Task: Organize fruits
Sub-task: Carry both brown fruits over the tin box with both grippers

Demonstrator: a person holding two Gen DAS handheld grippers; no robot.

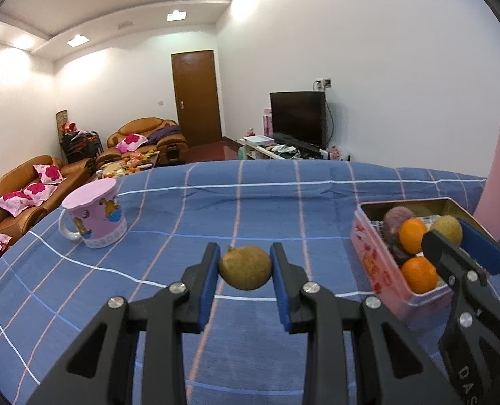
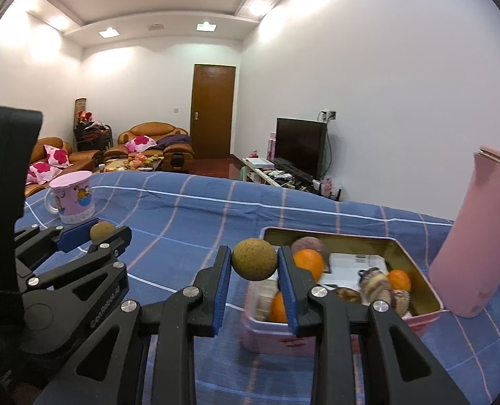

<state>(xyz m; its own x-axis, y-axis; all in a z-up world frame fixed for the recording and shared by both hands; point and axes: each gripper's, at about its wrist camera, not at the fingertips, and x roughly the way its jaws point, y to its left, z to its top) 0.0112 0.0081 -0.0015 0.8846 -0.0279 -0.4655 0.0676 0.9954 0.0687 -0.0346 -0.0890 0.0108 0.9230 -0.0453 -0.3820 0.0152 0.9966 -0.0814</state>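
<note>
My left gripper [image 1: 245, 266] is shut on a brownish-green round fruit [image 1: 245, 267], held just above the blue checked cloth; it also shows in the right wrist view [image 2: 96, 233]. My right gripper [image 2: 254, 265] is shut on a second brownish-green fruit [image 2: 254, 260], held over the near left corner of the pink tin box [image 2: 270, 335]. The box [image 1: 371, 253] holds oranges [image 2: 309, 263], purple fruits [image 2: 373, 285] and white paper. In the left wrist view the right gripper [image 1: 452, 239] and its fruit [image 1: 447, 227] hang over the box.
A pink cartoon mug [image 1: 96, 214] stands on the cloth at the far left. A tall pink bottle [image 2: 476, 233] stands right of the box. The blue cloth [image 1: 250, 209] covers the table. Sofas, a door and a TV lie beyond.
</note>
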